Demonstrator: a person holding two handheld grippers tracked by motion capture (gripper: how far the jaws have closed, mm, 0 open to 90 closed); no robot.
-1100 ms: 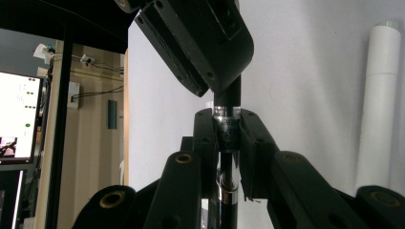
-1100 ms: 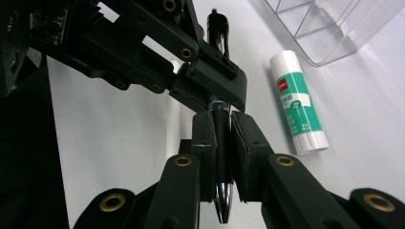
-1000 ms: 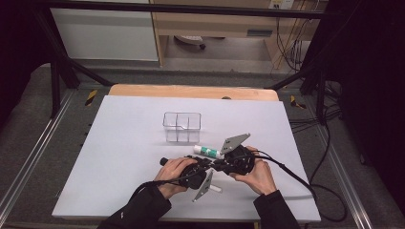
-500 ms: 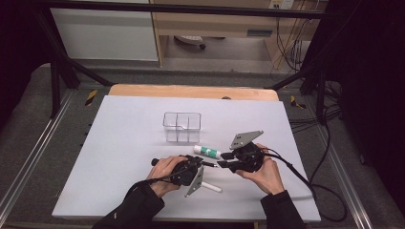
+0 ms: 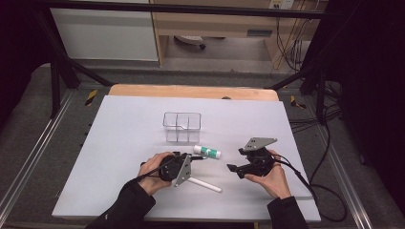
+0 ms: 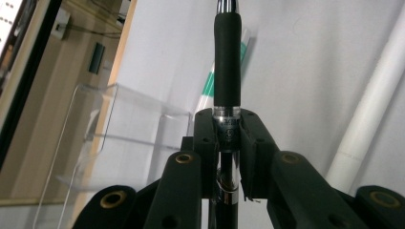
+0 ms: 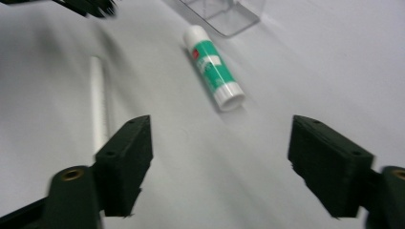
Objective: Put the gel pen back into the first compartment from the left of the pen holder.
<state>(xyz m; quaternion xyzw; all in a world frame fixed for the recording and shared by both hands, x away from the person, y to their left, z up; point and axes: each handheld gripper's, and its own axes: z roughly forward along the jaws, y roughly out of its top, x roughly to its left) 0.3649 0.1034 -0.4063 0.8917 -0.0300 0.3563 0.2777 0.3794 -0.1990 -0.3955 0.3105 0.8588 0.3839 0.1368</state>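
The left gripper [image 5: 193,160] lies low over the white table [image 5: 119,143], held in the person's left hand [image 5: 155,169]. Its jaws are clamped on a pen [image 6: 226,71] with a black rubber grip; the pen runs straight out between the pads [image 6: 248,143] in the left gripper view.

The right gripper [image 5: 232,168] sits to the right, held in the right hand [image 5: 270,179], well apart from the left gripper. Its jaws stand wide apart with nothing between them, as the right gripper view shows [image 7: 219,167].

A green-and-white glue stick [image 5: 207,152] lies on its side on the table between the two grippers, just in front of a clear plastic organiser [image 5: 182,127] with compartments. A white cylindrical stick [image 5: 204,184] lies flat on the table just beside the left gripper, on the near side.
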